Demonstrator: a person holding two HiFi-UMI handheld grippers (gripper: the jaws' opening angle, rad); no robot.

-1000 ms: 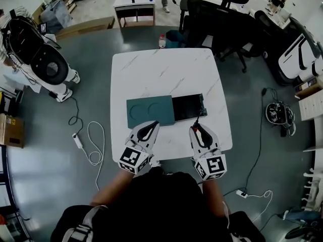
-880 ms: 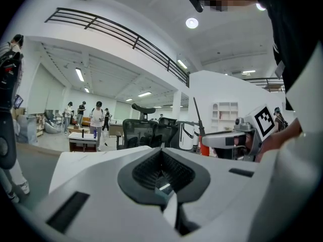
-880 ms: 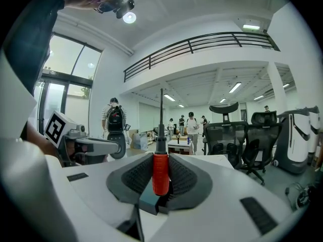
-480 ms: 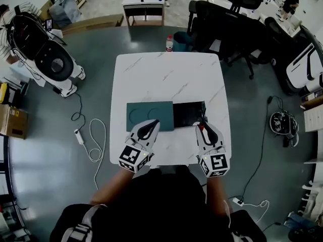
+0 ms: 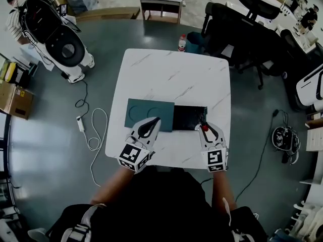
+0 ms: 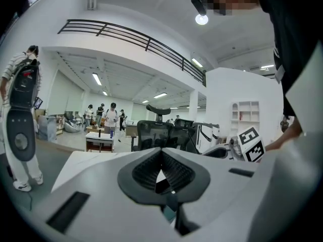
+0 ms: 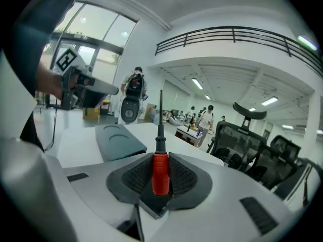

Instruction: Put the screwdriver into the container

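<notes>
A screwdriver with a red handle (image 7: 160, 173) and a dark shaft (image 7: 160, 112) stands upright between the pads of my right gripper (image 7: 160, 160), which is shut on it. In the head view that gripper (image 5: 204, 126) hovers at the near right corner of the black open container (image 5: 187, 117), the red handle (image 5: 205, 128) showing at its tips. A dark green lid (image 5: 149, 114) (image 7: 118, 137) lies left of the container. My left gripper (image 5: 151, 122) (image 6: 161, 153) hangs over the lid's near edge, shut with nothing in it.
A white marble table (image 5: 176, 77) carries the container and lid. Black office chairs (image 5: 237, 29) stand behind it on the right, and a bottle (image 5: 182, 43) is on the floor. At the left are a white robot (image 5: 63, 44) and a floor cable (image 5: 93, 135).
The head view has shifted. My right gripper with the screwdriver now sits a little closer to the black container's near edge. The left gripper keeps its place by the lid.
</notes>
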